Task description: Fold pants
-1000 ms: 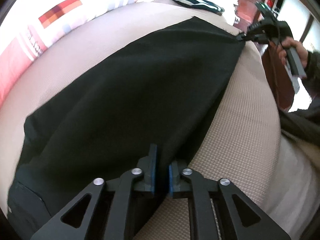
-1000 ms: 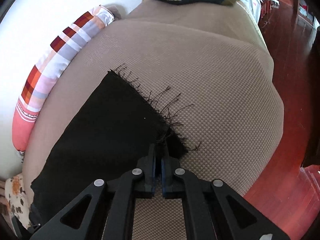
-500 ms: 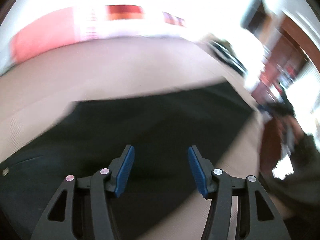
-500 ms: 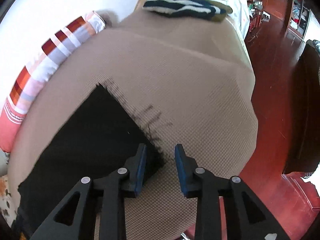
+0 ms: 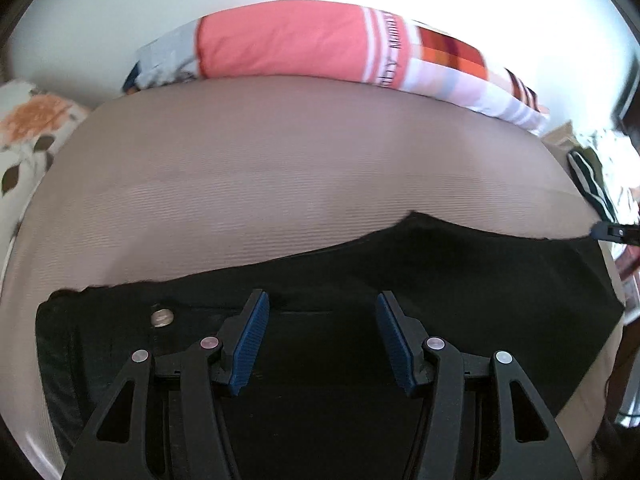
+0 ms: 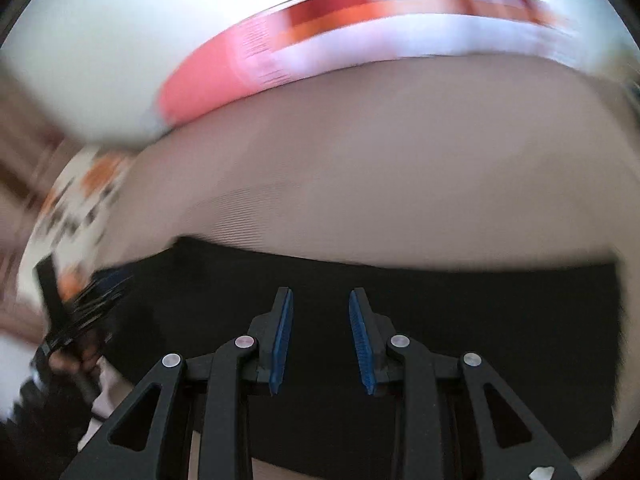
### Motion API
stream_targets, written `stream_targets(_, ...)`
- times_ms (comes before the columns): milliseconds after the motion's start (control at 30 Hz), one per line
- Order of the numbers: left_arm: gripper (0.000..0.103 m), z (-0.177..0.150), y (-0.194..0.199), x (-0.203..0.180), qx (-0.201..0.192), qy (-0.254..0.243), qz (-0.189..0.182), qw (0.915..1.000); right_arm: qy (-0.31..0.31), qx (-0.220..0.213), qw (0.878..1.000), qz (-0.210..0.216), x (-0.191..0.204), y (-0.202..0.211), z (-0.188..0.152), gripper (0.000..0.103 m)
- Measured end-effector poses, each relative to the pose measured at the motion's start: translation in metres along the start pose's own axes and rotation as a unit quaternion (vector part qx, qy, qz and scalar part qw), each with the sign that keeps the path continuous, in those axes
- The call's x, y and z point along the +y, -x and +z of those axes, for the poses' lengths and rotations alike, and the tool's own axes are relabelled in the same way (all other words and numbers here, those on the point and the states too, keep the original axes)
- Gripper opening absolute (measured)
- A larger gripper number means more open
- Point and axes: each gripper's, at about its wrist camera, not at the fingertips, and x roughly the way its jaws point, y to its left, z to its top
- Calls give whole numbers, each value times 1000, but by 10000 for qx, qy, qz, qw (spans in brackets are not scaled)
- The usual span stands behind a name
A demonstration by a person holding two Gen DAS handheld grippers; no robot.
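Black pants (image 5: 460, 292) lie flat along the near side of a beige mattress (image 5: 300, 168), waistband and metal button (image 5: 161, 317) at the left. My left gripper (image 5: 320, 312) hovers open over the waist end, nothing between its blue pads. In the blurred right wrist view the same pants (image 6: 480, 308) spread below my right gripper (image 6: 320, 312), which is open and empty. The right gripper's tip (image 5: 612, 232) shows at the right edge of the left view, near the leg end. The left gripper (image 6: 80, 312) and a hand appear blurred at the left of the right view.
A long pink and plaid bolster (image 5: 320, 44) lies along the far edge against a white wall. A floral pillow (image 5: 32, 128) sits at the left end. Striped dark clothing (image 5: 592, 184) lies at the right end of the mattress.
Both grippers let go of the pants and opened. Both swung round and rolled, so they now face the wall and bolster across the pants instead of looking along the mattress.
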Motion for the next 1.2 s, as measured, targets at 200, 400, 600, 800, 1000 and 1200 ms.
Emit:
stream_targets(200, 57, -5, 10, 31, -55, 322, 167, 9993, 1177, 861, 9856, 854, 87, -85, 47, 29)
stream_targets(400, 57, -4, 3, 40, 53, 373, 117, 9992, 1863, 1508, 9652, 1043, 134, -147, 60, 29)
stream_targets(600, 57, -5, 1, 41, -5, 406, 171, 9990, 2371, 1729, 9519, 880, 155, -178, 62, 29)
stream_targets(800, 57, -5, 1, 40, -26, 418, 246, 9988, 2447, 1908, 9440, 1119, 155, -185, 59, 19)
stream_targets(1000, 57, -5, -1, 39, -11, 421, 280, 9987, 2432, 1251, 9577, 894, 161, -172, 63, 5)
stream_targets(1200, 57, -5, -7, 37, 37, 273, 421, 9987, 2384, 1034, 9647, 418, 163, -190, 61, 4)
